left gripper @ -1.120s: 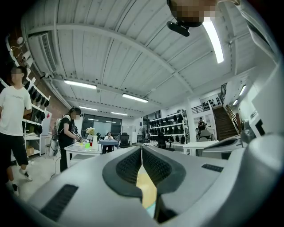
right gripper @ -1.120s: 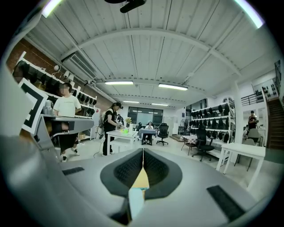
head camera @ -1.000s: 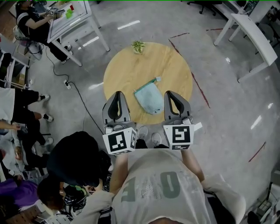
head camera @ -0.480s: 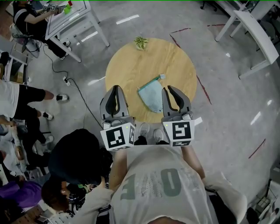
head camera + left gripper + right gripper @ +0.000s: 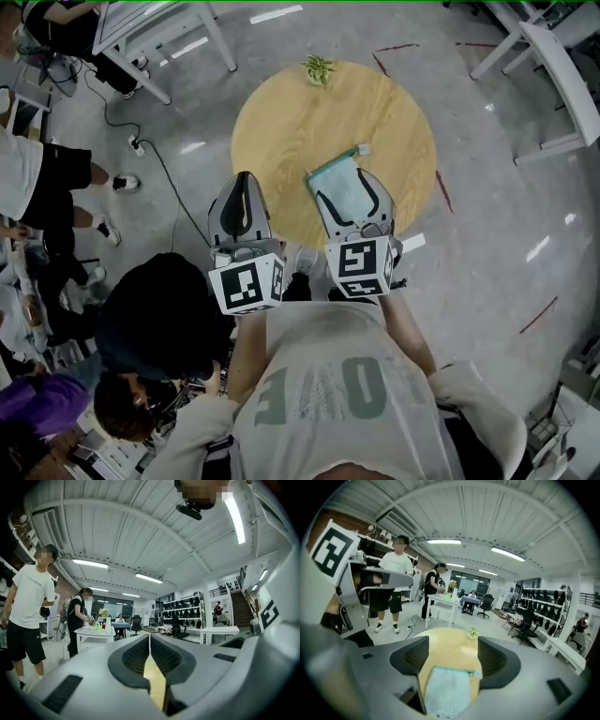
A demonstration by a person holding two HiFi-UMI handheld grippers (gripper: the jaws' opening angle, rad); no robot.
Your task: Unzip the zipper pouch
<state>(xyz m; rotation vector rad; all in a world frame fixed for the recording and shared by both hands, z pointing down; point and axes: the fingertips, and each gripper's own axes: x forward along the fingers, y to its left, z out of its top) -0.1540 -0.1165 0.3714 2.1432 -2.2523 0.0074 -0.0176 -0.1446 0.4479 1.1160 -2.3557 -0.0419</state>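
Observation:
A light teal zipper pouch (image 5: 348,194) lies flat on the round wooden table (image 5: 291,131), its zipper edge and white tab (image 5: 363,149) at the far side. My right gripper (image 5: 341,179) hovers over it with its jaws opening. In the right gripper view the pouch (image 5: 449,692) shows below and between the spread fingers (image 5: 408,660), untouched. My left gripper (image 5: 243,180) is shut and empty, held over the table's near left edge. In the left gripper view (image 5: 150,641) only a sliver of tabletop shows past the closed pads.
A small potted plant (image 5: 319,67) stands at the table's far edge. White desks (image 5: 159,26) (image 5: 558,56) stand at the back left and right. A person in black (image 5: 159,319) is close at my left, others stand further left, and a cable (image 5: 173,197) runs across the floor.
My right gripper has moved left and forward over the pouch and its jaws have spread apart. The left gripper stayed shut and shifted little.

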